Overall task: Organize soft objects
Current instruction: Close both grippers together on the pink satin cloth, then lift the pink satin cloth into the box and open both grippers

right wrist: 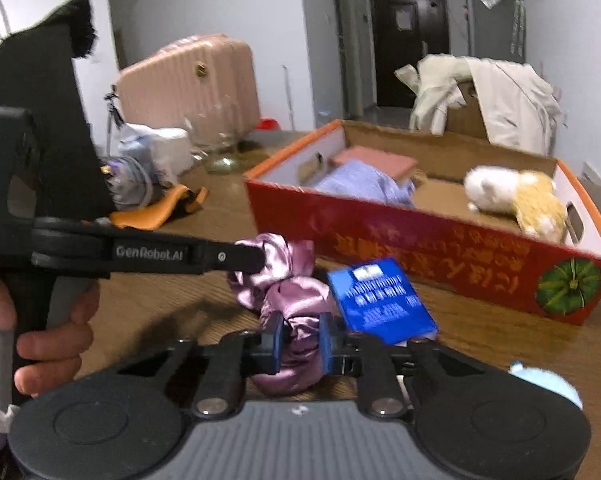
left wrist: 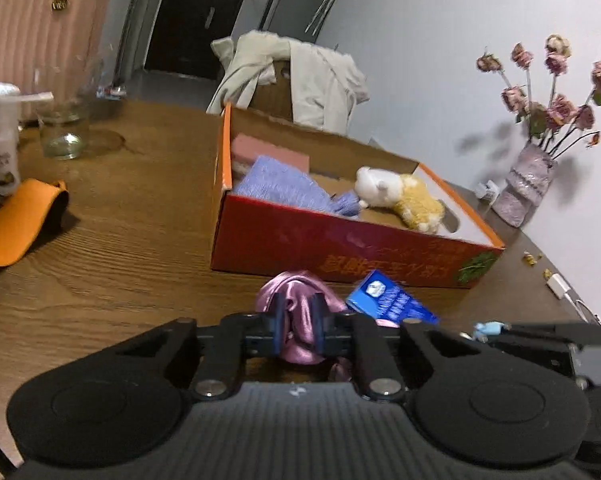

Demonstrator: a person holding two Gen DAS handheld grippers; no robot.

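1. Broadly, the room has pale walls, a dark door [right wrist: 408, 44] at the far end, and a pink ribbed suitcase [right wrist: 196, 84] standing on the floor.
2. A brown wood-grain table [left wrist: 132, 220] carries everything; a chair behind it is draped with a cream jacket [left wrist: 300, 76].
3. A red cardboard box [left wrist: 340, 244] with an orange rim lies open on the table, holding a lilac knit cloth [left wrist: 284, 188], a pink sponge block [left wrist: 268, 152] and a white-and-yellow plush toy [left wrist: 400, 196].
4. Against the wall stands a vase of dried roses [left wrist: 540, 136]; at the table's other end are a glass jar [left wrist: 62, 128], a small white bottle and an orange cloth [left wrist: 16, 220].
5. A blue packet [right wrist: 380, 300] leans just in front of the box, touching the pink satin scrunchie [right wrist: 284, 292].
6. The scrunchie sits on the table in front of the box, gripped at both ends.
7. The left gripper [left wrist: 298, 320] has its jaws nearly closed, pinching the satin folds.
8. The right gripper [right wrist: 300, 344] is likewise narrowed onto the scrunchie's near end.
9. A small pale-blue soft thing [right wrist: 548, 384] lies by the right gripper's body.
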